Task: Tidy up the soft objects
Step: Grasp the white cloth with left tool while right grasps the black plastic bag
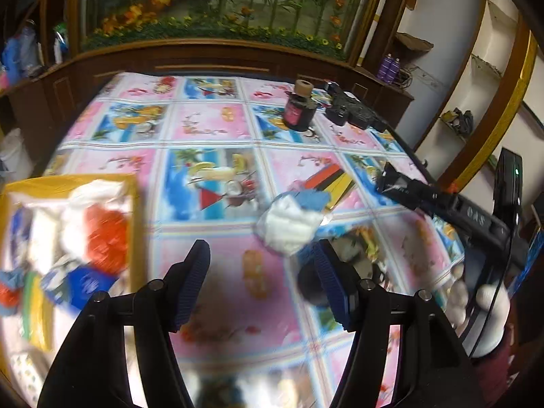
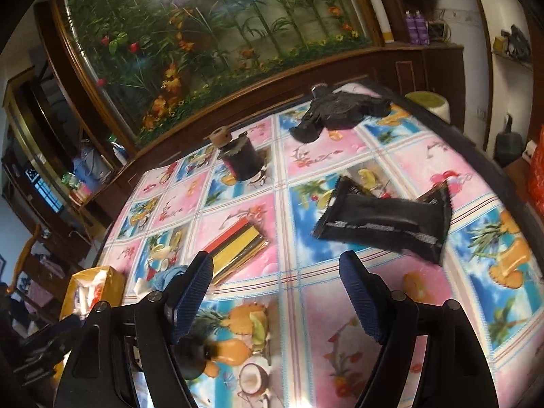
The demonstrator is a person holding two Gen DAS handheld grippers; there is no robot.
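A table under a glossy pink-and-blue tropical-print cloth (image 1: 210,122) fills both views. The left tool (image 1: 261,282) hovers over it with jaws apart, nothing between the blue ribbed pads. The right tool (image 2: 277,301) is likewise released and empty.

Left wrist view only, in detail: a yellow-rimmed box (image 1: 134,224) at the table's left edge, w/ blurred white, red and blue soft items inside; the right wrist view catches just a far corner of it (image 2: 114,280). Near centre lies a clear bag of white cotton (image 1: 289,226), touching a small blue cloth (image 1: 314,200) behind it; the right wrist view shows only a sliver of these beside its left pad. This view also takes in the right tool's black body (image 1: 476,217) from the side and a white-gloved hand (image 1: 489,309) gripping it at lower right.

Right wrist view only: a flat black foil pouch (image 2: 384,222) lying on the cloth, just ahead of the right pad, apart from both pads. In the left wrist view a black pack (image 1: 397,183) shows near the right tool's tip; whether it's the same pouch can't be told.

Both views: a flat pack of red, black and yellow striped sheets (image 2: 238,246) mid-table, a dark round jar w/ tan cap (image 1: 299,110) further back, and a black device (image 2: 340,110) at the far edge.
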